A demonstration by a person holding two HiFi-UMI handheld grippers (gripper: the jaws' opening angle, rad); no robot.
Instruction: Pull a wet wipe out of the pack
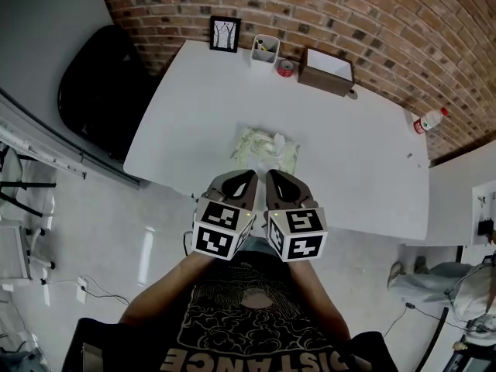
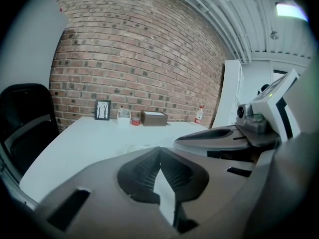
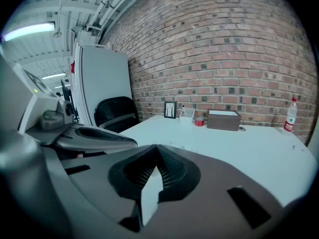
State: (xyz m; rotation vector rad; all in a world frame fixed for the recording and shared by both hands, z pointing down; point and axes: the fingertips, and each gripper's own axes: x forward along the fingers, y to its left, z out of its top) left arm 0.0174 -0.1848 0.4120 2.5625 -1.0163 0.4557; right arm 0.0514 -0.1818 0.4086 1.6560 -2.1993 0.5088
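Head view: both tools sit side by side close to the person's chest, over the near edge of the table point(image 1: 194, 99), w/ no contact on anything. The left tool point(image 1: 251, 174) has its jaws pinched together w/ nothing between them. The left gripper view shows the ribbed pads meeting at the tips, w/ only table behind. The right tool point(image 1: 272, 174) is the same per the right gripper view: closed & empty.

The wipe pack point(image 1: 263, 152) lies flat on the table just beyond the tool tips, roughly mid-table & apart from both. A white tuft of wipe point(image 1: 277, 141) pokes up from its top, toward the right side.

Step in hand, as I read it: approach. No grasp made, wipe not yet pulled. Next move prob needs one tool opened & brought down on the pack body to pin it. The other should open narrow over the tuft, close on it, then draw up & away. Risk: the pack looks soft & light, so w/o a hold-down it'd likely lift along w/ the wipe.
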